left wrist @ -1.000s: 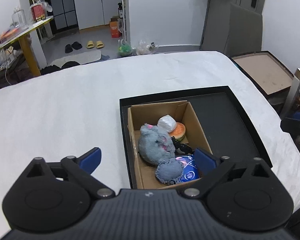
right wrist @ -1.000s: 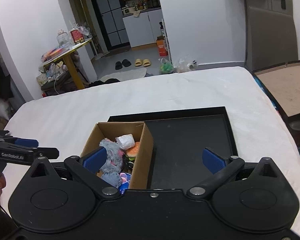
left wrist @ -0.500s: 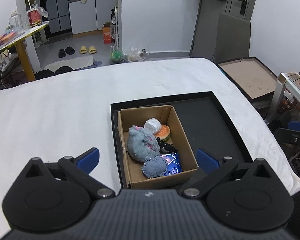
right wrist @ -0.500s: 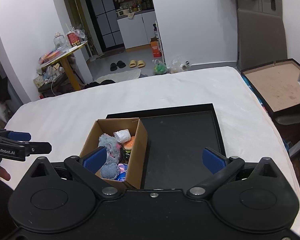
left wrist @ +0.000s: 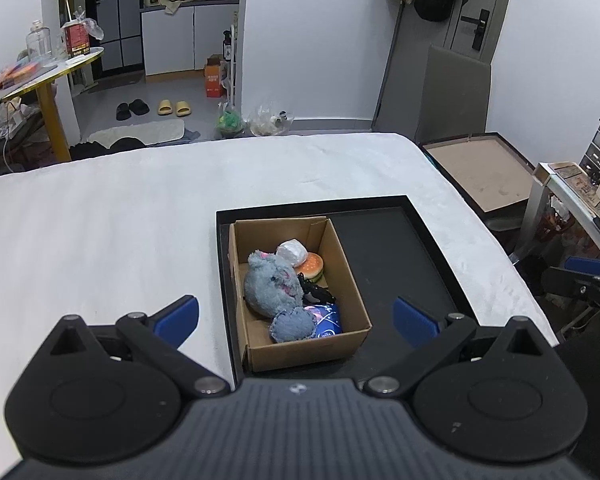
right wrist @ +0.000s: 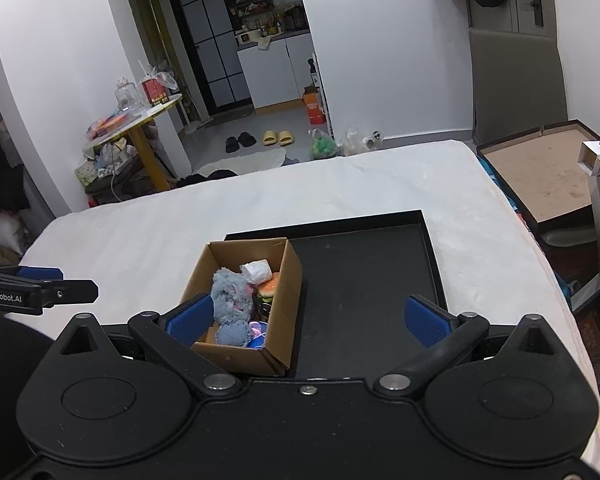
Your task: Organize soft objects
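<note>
A cardboard box (left wrist: 346,280) (right wrist: 288,276) stands in the left half of a black tray (left wrist: 396,244) (right wrist: 364,280) on the white bed. Inside it lie a grey plush toy (left wrist: 272,284) (right wrist: 230,294), a white soft ball (left wrist: 292,251) (right wrist: 257,272), a burger toy (left wrist: 310,266) (right wrist: 270,289), a black item and a blue packet (left wrist: 326,318). My left gripper (left wrist: 296,316) hangs open above and in front of the box, empty. My right gripper (right wrist: 306,318) is open too, holding nothing, above the box's near right corner.
The white bed (left wrist: 100,232) spreads left and behind the tray. A brown board in a black frame (left wrist: 480,168) (right wrist: 548,176) leans off the bed's right side. A yellow-legged table (right wrist: 140,128) with clutter and slippers (left wrist: 174,108) sit on the floor beyond.
Both grippers have drawn back and up from the box, so the box and tray look smaller and farther. Both stayed open and empty.
</note>
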Demonstrator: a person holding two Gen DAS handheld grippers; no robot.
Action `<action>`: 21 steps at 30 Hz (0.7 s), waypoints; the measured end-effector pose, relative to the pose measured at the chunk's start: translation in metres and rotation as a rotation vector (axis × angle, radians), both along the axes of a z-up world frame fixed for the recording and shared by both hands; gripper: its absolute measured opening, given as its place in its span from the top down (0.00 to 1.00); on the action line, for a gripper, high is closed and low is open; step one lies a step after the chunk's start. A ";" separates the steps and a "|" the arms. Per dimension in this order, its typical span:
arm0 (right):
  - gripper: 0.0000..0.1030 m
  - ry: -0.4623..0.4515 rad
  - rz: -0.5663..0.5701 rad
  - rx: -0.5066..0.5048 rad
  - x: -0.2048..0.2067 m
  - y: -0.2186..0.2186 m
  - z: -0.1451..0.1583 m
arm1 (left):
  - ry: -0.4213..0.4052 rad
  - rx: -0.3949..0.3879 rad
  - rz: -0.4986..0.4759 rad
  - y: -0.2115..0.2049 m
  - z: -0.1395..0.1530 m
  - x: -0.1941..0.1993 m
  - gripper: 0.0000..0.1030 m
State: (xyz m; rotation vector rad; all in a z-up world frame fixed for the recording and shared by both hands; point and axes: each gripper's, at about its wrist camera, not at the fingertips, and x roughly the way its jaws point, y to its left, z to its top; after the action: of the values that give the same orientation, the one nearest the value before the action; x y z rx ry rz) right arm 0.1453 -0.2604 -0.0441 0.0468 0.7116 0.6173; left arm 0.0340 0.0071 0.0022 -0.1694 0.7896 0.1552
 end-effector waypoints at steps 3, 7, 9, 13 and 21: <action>0.00 -0.002 0.008 0.006 -0.007 -0.003 0.003 | -0.006 -0.006 0.005 -0.002 0.002 -0.007 0.00; 0.00 -0.004 0.019 0.002 -0.015 -0.002 0.005 | -0.013 -0.008 0.009 -0.004 0.004 -0.017 0.00; 0.00 -0.008 0.015 -0.003 -0.019 -0.002 0.006 | -0.019 -0.001 0.006 -0.006 0.005 -0.021 0.00; 0.00 -0.008 0.004 0.012 -0.027 -0.006 0.007 | -0.032 -0.001 0.009 -0.007 0.007 -0.030 0.00; 0.00 -0.016 -0.013 0.022 -0.047 -0.010 0.010 | -0.067 -0.003 0.031 -0.005 0.010 -0.051 0.00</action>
State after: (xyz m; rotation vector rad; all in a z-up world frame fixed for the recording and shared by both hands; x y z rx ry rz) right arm 0.0983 -0.2700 -0.0336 0.0666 0.6888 0.6127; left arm -0.0165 0.0019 0.0127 -0.1884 0.7208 0.1768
